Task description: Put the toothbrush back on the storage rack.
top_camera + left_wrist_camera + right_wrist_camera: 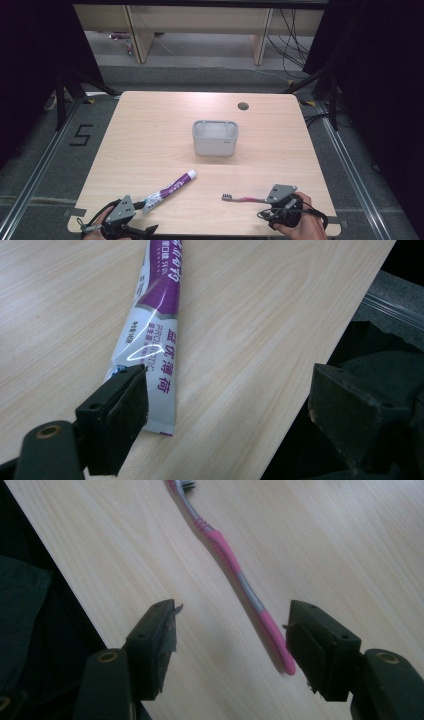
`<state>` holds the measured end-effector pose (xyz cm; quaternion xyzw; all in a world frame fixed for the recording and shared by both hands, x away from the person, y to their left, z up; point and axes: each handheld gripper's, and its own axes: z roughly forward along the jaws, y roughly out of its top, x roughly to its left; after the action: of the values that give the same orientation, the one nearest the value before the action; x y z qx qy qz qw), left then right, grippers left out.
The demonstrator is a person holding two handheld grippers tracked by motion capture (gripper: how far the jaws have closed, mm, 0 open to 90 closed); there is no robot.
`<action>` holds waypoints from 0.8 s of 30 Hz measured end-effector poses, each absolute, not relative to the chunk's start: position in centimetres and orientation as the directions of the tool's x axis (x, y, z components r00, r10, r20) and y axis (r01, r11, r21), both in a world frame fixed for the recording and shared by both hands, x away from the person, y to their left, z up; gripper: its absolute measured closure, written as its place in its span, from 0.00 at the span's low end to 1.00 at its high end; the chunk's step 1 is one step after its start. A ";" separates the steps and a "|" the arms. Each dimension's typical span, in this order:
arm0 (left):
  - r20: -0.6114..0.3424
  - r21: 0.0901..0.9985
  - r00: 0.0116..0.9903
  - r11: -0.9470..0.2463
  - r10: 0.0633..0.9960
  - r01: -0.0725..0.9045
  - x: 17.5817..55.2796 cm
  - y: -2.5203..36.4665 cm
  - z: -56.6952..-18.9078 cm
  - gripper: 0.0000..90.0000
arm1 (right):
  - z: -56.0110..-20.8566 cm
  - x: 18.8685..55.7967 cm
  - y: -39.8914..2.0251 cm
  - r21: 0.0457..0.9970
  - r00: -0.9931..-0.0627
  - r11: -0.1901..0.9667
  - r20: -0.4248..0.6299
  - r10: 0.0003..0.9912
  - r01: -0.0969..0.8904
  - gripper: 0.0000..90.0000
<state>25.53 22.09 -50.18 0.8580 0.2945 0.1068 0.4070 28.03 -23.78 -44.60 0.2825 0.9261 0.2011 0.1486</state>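
Pink and grey, that's the one toothbrush [235, 567] on the table, lying flat near the front edge on the right side, bristle end pointing toward the middle. The right gripper [232, 630] sits over the handle's tail end. Its jaws stand apart with the pink tip between them, closer to one pad than the other, but neither pad is pressing on it, so nothing's gripped. In the high view you can see the right gripper [272, 199] in the person's hand, right at the handle end of the toothbrush [243, 199].

Over on the left there's one toothpaste tube [169, 190], purple and white, lying slantwise with its white cap toward the table's middle and its flat crimped end toward the person. The left gripper [142, 205] is at that crimped end. From the left gripper view, the tube [152, 340] runs away up the wood, and one black pad overlaps the tube's corner while the other hangs well off to the side past the table edge. So that left gripper [225, 400] is wide open too, holding nothing.

Further back, about mid-table, stands one grey holder cup [215, 145], well apart from both the brush and the tube. The light wood table [150, 130] has one small round cable hole [243, 105] near its far edge.

So: two grippers, one brush, one tube, one cup.
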 end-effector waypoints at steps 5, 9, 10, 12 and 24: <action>-0.058 0.761 0.802 -0.494 0.594 0.421 25.5 22.0 -50.2 0.17 | -44.4 28.6 -23.5 0.442 -0.807 0.772 -0.158 0.569 0.458 0.43; -0.080 0.775 0.791 -0.462 0.606 0.432 25.5 21.9 -50.2 0.17 | -44.5 29.0 -23.0 0.423 -0.813 0.783 -0.158 0.560 0.456 0.44; -0.069 0.769 0.798 -0.478 0.598 0.424 25.5 22.1 -50.1 0.17 | -44.5 29.2 -22.8 0.414 -0.824 0.796 -0.163 0.542 0.442 0.46; -0.063 0.767 0.798 -0.483 0.599 0.423 25.6 22.1 -50.2 0.17 | -44.6 29.4 -22.5 0.401 -0.838 0.812 -0.167 0.520 0.424 0.47; -0.063 0.766 0.802 -0.486 0.595 0.420 25.4 22.0 -50.2 0.17 | -44.9 30.8 -21.2 0.320 -0.878 0.866 -0.164 0.449 0.383 0.59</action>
<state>25.43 21.96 -50.15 0.8554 0.2966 0.1058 0.4112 30.79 -21.16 -44.89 0.2170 0.9588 0.1404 0.1176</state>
